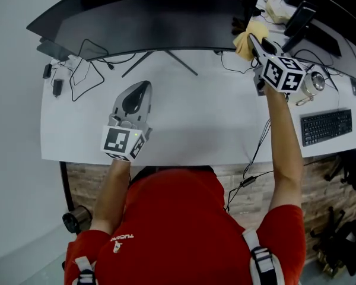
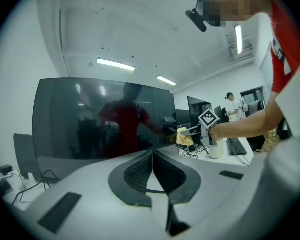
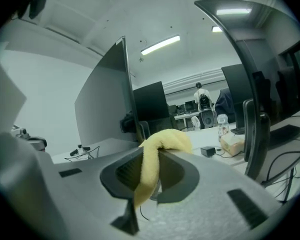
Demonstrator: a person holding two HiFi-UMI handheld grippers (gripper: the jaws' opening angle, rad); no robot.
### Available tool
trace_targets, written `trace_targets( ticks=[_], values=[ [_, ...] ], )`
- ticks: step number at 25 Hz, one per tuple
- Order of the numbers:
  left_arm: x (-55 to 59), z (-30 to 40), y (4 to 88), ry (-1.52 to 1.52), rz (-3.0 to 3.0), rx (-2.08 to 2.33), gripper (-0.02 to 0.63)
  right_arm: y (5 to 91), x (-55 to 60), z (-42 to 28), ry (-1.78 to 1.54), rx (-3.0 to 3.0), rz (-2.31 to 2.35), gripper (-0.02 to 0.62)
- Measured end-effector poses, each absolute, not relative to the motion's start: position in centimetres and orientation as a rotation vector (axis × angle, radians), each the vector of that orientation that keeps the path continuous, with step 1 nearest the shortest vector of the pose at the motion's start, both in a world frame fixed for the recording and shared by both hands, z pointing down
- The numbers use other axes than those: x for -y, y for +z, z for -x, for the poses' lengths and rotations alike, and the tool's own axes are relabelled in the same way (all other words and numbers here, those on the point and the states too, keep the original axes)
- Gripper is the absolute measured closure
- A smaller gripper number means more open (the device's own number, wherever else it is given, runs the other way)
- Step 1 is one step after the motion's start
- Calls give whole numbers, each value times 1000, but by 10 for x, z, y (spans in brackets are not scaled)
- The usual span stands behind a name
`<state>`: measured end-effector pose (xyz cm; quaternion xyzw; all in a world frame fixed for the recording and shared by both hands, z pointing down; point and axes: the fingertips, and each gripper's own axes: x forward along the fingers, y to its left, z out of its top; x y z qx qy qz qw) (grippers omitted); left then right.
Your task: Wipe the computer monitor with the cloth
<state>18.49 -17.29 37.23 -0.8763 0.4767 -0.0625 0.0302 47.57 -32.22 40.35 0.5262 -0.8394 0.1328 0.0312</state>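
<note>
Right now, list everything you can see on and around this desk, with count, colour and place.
monitor: one, black, curved, along the desk's far edge
cloth: one, yellow, at the monitor's right end, clamped in the right gripper
desk: one, white, in front of the person
keyboard: one, black, on the desk's right side
cables: several, black, at the desk's far left corner
cup: one, pale, just right of the right gripper
left gripper: one, grey, jaws together and empty, over the desk's left half
right gripper: one, grey, jaws closed on the cloth
shirt: one, red, on the person, at the near edge
</note>
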Motion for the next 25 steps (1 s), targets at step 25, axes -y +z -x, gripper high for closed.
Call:
trace_targets(
  ticks=[25],
  values=[
    [165, -160, 404, -291, 2702, -1558, 595, 546, 313, -448, 681, 2479, -1549, 537]
  ],
)
